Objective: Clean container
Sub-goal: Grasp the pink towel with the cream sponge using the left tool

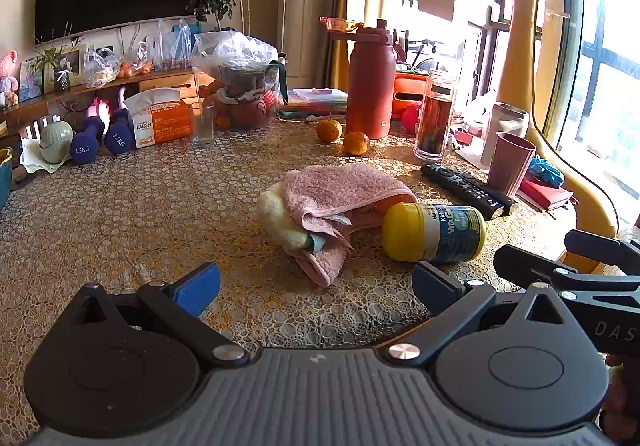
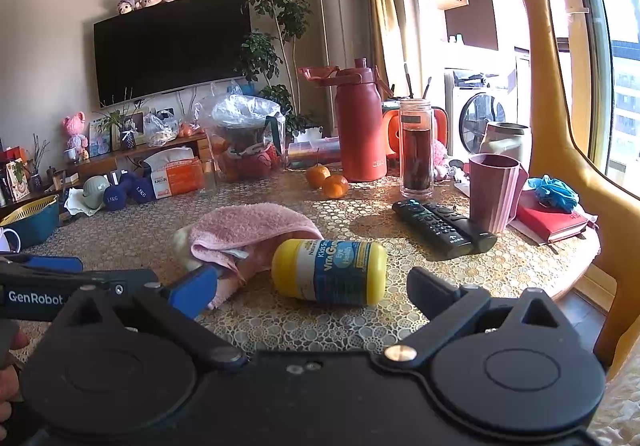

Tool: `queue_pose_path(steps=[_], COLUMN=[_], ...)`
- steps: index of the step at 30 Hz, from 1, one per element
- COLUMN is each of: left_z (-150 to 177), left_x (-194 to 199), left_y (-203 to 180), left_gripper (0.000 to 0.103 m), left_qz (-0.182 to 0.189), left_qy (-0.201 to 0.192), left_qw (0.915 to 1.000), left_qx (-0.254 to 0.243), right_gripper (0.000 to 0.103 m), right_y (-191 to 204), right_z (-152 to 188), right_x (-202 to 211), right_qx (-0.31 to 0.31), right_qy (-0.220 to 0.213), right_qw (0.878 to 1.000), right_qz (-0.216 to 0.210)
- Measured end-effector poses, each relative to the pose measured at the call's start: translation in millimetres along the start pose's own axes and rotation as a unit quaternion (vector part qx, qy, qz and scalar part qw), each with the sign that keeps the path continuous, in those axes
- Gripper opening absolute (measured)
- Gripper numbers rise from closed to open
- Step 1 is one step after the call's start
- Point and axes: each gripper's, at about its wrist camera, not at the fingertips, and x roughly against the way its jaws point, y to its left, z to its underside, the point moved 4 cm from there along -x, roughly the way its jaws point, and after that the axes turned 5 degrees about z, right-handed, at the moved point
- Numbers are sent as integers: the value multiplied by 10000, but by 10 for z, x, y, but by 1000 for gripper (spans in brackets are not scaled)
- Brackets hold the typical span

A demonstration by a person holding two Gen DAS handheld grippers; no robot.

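Sunlit living room, with a large dark flat television on the far wall and a tall mustard-yellow giraffe-shaped figure beside the window at right. In front, a round table covered by a yellow and white lace-patterned cloth, crowded along its far edge.

Standing upright at the back, a tall rust-red insulated metal bottle; just right of it a clear glass tumbler of dark liquid. Near the right edge, a dusty-pink ribbed plastic cup, touching a pair of long black remote controls lying side by side. Two small oranges close together in front of the red bottle.

At the table's centre, a crumpled pink terry towel, folded over a pale yellow cloth. Lying on its side just right of the towel and touching it, the container: a small vitamin jar with yellow lid and blue label, lid pointing left.

Left gripper, black with blue finger pads, low over the near table, fingers spread wide, holding nothing, aimed at the towel. Right gripper, likewise spread wide and empty, the jar just beyond and between its fingertips, untouched.
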Motion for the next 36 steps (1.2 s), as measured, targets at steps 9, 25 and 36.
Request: queue_pose_path(steps=[9, 25, 36], left_z=[-59, -536, -526], left_x=[-222, -1194, -1688], left_y=[-2, 248, 448], left_gripper=[103, 103, 100], left_qz=[-52, -40, 503], left_qy=[195, 891, 1373], left_qw=[9996, 9958, 9824], left_qx=[-214, 222, 1162], right_gripper=[101, 101, 100], right_y=[-60, -403, -393], right_z=[-7, -87, 8], right_x=[-187, -734, -1036], right_qx=[-21, 564, 893], right_qy=[196, 387, 698], right_qw=[9996, 9975, 9921], right_qz=[-190, -196, -529])
